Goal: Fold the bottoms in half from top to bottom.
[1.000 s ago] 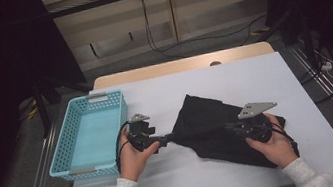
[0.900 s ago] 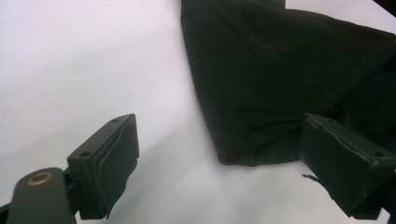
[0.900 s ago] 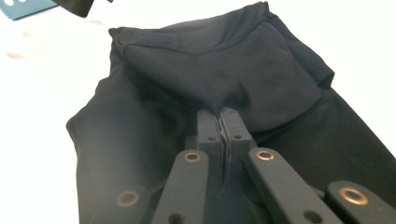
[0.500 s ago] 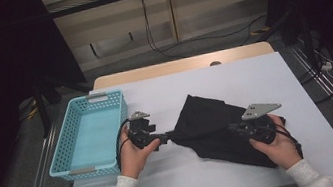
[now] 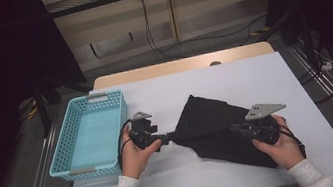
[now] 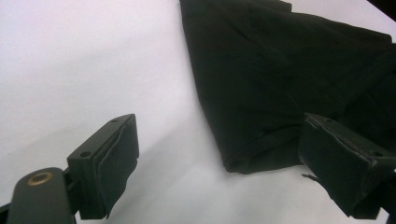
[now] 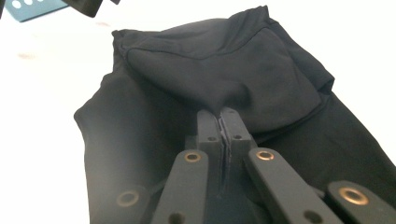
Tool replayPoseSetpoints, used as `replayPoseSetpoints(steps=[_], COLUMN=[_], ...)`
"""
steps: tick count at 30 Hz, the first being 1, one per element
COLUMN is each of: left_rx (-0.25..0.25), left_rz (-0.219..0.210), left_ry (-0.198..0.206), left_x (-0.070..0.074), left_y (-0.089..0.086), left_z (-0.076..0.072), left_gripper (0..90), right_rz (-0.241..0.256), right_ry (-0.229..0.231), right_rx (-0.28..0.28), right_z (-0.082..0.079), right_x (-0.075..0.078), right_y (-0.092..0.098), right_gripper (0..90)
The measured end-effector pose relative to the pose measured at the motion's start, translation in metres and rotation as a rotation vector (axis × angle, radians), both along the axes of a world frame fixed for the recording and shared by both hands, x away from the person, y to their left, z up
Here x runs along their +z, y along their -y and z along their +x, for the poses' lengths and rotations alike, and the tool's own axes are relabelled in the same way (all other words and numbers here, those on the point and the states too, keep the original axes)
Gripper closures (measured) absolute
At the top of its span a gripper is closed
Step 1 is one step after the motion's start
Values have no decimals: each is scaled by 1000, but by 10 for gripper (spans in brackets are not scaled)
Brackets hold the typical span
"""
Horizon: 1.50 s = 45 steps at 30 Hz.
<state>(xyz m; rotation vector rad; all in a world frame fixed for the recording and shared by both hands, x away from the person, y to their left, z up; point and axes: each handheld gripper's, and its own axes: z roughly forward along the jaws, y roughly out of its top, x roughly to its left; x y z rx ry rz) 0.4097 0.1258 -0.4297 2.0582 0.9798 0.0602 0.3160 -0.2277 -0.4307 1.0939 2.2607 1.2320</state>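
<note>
Turquoise basket (image 5: 91, 136) on the table's left part, beyond the outer side of the left gripper; its floor looks bare. A corner of it shows at the top left of the right gripper view, past the cloth.

White table (image 5: 233, 80). Black cloth (image 5: 220, 128) lies crumpled on it between the two grippers, its nearer pointed corner reaching toward the left gripper (image 5: 161, 139).

Left gripper view: jaws spread wide apart, nothing between the pads. The cloth's folded corner (image 6: 261, 154) lies just ahead of the jaws and toward the right-hand one, its hem close beside that pad; contact can't be made out. Bare table ahead of the left-hand jaw.

Right gripper (image 5: 236, 127): jaws pressed together on a pinched fold of the cloth (image 7: 224, 74), which bunches up and rises straight in front of the tips; the rest of the cloth spreads flat under and on both sides of the jaws.

Hands: left hand (image 5: 136, 154) wrapped round its gripper from below, jaws aimed rightward at the cloth. Right hand (image 5: 284, 148) holds its gripper low over the cloth's near right edge, jaws aimed left, grey plate on top.
</note>
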Motion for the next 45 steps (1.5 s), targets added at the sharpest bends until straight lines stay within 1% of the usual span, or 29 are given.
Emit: replayPoseSetpoints(steps=[6,14,16,17,20,21,22,23,24,25,26,27,28,29,34,36,38,40,41,42,44,45], left_rx=[-1,-4,-3,2,2,13,0,1,8,6,15,-1,5,1,-9,-3,-5,-4,2,2,-8,-3], left_rz=[-1,-7,2,-5,-10,-9,-7,-6,-14,-10,-6,-2,-6,-1,-6,-12,-12,-4,-7,-11,-5,-7], left_ry=[8,6,11,15,11,15,2,2,6,9,13,2,-2,-1,6,11,11,3,9,9,3,6], left_x=[2,3,4,4,3,2,2,2,2,3,2,2,1,1,5,5,4,3,3,2,1,0], left_y=[0,-1,-1,-1,-2,-2,-3,-3,-3,-4,-2,-3,-2,-2,-1,-2,-4,-5,-5,-3,-1,0], left_z=[0,1,2,2,3,2,3,3,3,3,2,2,2,2,0,0,0,1,1,1,1,0], left_gripper=[129,127,127,127,127,127,127,126,126,125,125,124,124,123,122,122,122,122,122,122,120,120], right_rz=[-3,-1,-6,-7,-4,-1,4,4,7,11,11,14,18,20,24,25,24,22,18,19,23,27], right_ry=[-3,-4,-5,-9,-13,-13,-15,-16,-18,-19,-20,-15,-17,-17,-15,-12,-13,-12,-12,-13,-13,-12], right_rx=[3,6,8,7,6,5,4,4,4,6,6,5,4,6,0,3,4,9,10,11,12,14], right_z=[-2,-4,-5,-5,-5,-5,-5,-4,-4,-4,-4,-4,-4,-4,-5,-5,-4,-4,-3,-3,-3,-2], right_x=[0,1,0,0,0,0,0,0,0,0,0,0,1,1,2,2,1,2,2,2,2,1], right_y=[1,2,2,2,3,3,3,2,2,2,3,3,3,4,7,6,5,3,2,2,3,3], right_gripper=[891,891,891,891,891,891,891,891,891,891,891,891,891,891,891,891,891,891,891,891,891,891])
